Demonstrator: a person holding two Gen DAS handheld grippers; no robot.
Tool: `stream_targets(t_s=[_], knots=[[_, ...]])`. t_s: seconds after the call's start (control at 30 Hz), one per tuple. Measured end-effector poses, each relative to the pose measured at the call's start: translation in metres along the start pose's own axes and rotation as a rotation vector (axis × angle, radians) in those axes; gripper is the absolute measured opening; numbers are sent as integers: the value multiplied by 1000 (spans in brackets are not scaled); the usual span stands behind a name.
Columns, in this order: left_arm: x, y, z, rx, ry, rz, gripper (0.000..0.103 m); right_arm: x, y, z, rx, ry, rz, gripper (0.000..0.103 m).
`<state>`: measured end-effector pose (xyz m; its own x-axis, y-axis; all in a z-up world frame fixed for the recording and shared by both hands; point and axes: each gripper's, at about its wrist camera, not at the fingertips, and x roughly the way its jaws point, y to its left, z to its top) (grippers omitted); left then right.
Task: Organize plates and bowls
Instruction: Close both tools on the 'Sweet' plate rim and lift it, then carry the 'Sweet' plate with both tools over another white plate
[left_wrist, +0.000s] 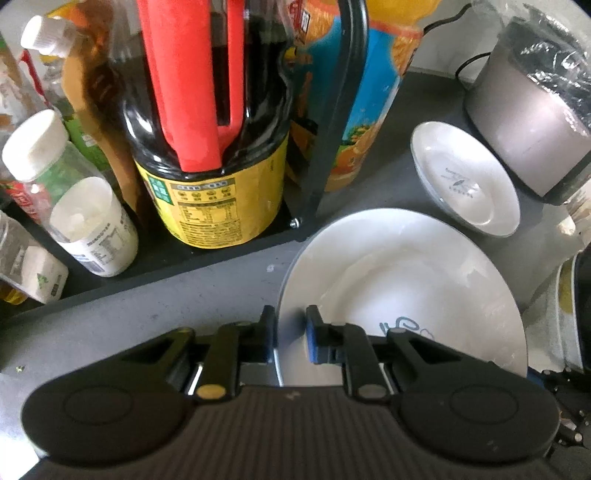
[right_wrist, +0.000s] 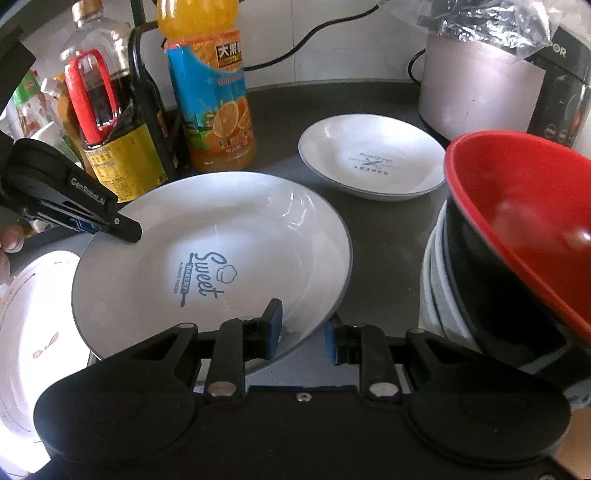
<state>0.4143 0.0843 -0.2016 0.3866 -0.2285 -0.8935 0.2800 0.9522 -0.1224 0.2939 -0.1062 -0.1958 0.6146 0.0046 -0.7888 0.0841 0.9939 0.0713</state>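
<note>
A large white plate (right_wrist: 210, 251) with a grey rim and blue "Sweet" print hangs tilted between both grippers. My left gripper (left_wrist: 291, 332) is shut on its left rim, with one pad on each face; the same plate (left_wrist: 399, 288) fills the lower right of the left wrist view. In the right wrist view the left gripper (right_wrist: 125, 230) bites the plate's far left edge. My right gripper (right_wrist: 304, 332) is shut on the near rim, one pad inside the plate and one beneath it. A smaller white plate (right_wrist: 369, 155) lies flat on the dark counter behind.
A red-and-black bowl (right_wrist: 517, 221) tops a stack of white bowls at the right. A flowered plate (right_wrist: 29, 314) lies at the lower left. A soy sauce jug (left_wrist: 207, 147), orange juice bottle (right_wrist: 210, 92) and jars crowd a rack at the left. A rice cooker (right_wrist: 480, 81) stands behind.
</note>
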Motion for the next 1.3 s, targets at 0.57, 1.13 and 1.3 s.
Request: stream_targets(t_s=[0.57,1.13,1.3], knots=[[-45,21,-22,-57,-62,24,15,-38,14,-1,-45,-59,49,23],[-76,79,-82,-237,-57,121,16,-46,63,-16,-195,-42,156,23],[-84,92,-94,-285,-65,147,16,-44,77,-20,-242,-41,182,23]])
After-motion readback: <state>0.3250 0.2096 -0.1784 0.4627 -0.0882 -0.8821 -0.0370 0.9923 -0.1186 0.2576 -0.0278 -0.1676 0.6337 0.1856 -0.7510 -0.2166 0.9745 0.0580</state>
